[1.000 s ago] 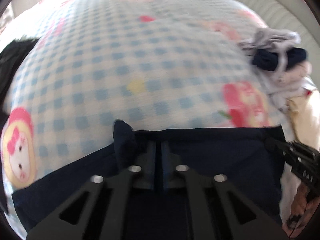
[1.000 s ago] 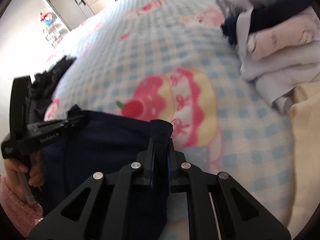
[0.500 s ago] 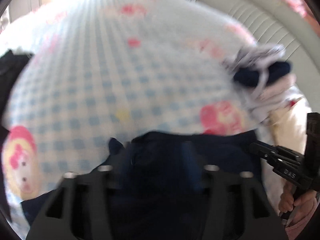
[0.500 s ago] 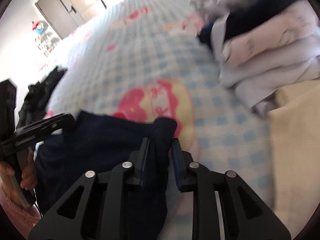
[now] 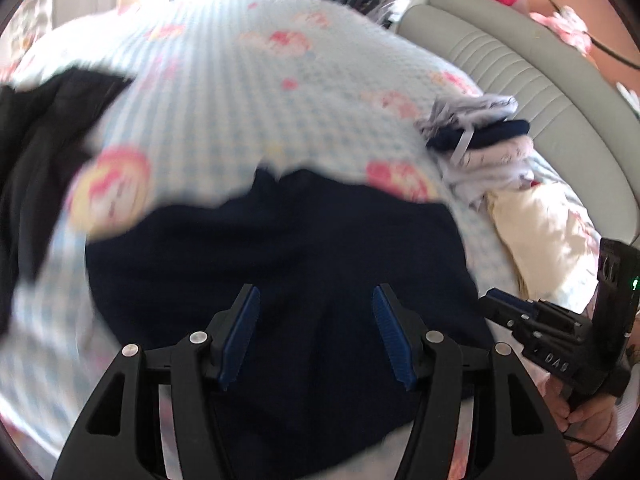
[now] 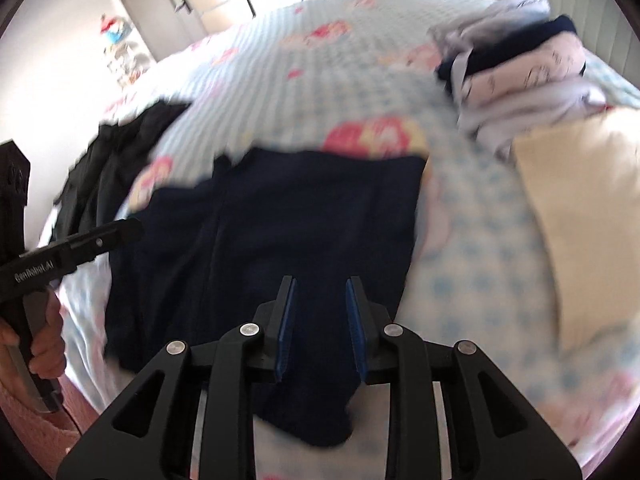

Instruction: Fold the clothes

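- The navy garment (image 5: 280, 264) is lying flat on the blue-checked bedspread (image 5: 224, 92), filling the middle and lower part of both wrist views.
- The left gripper (image 5: 316, 320) sits at the bottom centre of its own view. Its jaws are spread wide, with the dark cloth showing in the gap below them, but the blue pads aren't pinching anything.
- The right gripper (image 6: 320, 312) is at the bottom centre of its view. It's only narrowly parted and has just been opening up; the near edge of the garment lies under and between the fingers, though the pads don't look pressed on it.
- Each gripper also pokes into the other's view, at the lower right in the left view and the left edge in the right view.
- A stack of folded clothes (image 6: 516, 64) sits upper right, well apart from the navy piece.
- A black clothing heap (image 5: 36, 152) is off on the left side.
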Available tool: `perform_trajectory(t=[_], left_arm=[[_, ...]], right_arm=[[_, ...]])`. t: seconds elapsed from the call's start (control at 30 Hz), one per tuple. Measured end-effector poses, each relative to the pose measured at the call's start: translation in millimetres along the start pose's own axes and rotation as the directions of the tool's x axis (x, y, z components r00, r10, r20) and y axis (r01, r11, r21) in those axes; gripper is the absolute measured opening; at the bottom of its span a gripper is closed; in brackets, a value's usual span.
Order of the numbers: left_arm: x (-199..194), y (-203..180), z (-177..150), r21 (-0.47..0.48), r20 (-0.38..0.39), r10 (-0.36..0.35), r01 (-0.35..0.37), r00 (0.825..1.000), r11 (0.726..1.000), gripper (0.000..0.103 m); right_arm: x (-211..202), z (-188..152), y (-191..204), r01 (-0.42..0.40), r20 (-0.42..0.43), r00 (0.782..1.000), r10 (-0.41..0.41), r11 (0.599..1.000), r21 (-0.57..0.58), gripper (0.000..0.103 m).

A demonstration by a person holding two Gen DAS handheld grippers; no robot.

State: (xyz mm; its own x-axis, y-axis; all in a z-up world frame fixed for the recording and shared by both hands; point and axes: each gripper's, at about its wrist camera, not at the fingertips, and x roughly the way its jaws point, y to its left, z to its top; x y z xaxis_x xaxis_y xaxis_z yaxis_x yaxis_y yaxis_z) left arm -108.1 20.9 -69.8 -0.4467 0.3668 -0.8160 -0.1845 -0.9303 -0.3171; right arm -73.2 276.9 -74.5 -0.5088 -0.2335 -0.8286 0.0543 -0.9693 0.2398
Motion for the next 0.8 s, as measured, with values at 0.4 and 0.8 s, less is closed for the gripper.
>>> perform_trajectory(t=[0.4,0.8], left_arm=[[31,16,-63,-0.039,-0.104,0.098,-0.102,0.990,0.994,0.059],[-7,43,-83,-0.077,-0.011,0.234,-0.235,0.972,0.969,0.057]], right_arm=[[32,-52,15,0.004,-0.090,0.996,-0.001,1.000,0.028,0.025],[16,-61,-8,0.004,-0.063,0.998,0.002,0.996,0.091,0.024]])
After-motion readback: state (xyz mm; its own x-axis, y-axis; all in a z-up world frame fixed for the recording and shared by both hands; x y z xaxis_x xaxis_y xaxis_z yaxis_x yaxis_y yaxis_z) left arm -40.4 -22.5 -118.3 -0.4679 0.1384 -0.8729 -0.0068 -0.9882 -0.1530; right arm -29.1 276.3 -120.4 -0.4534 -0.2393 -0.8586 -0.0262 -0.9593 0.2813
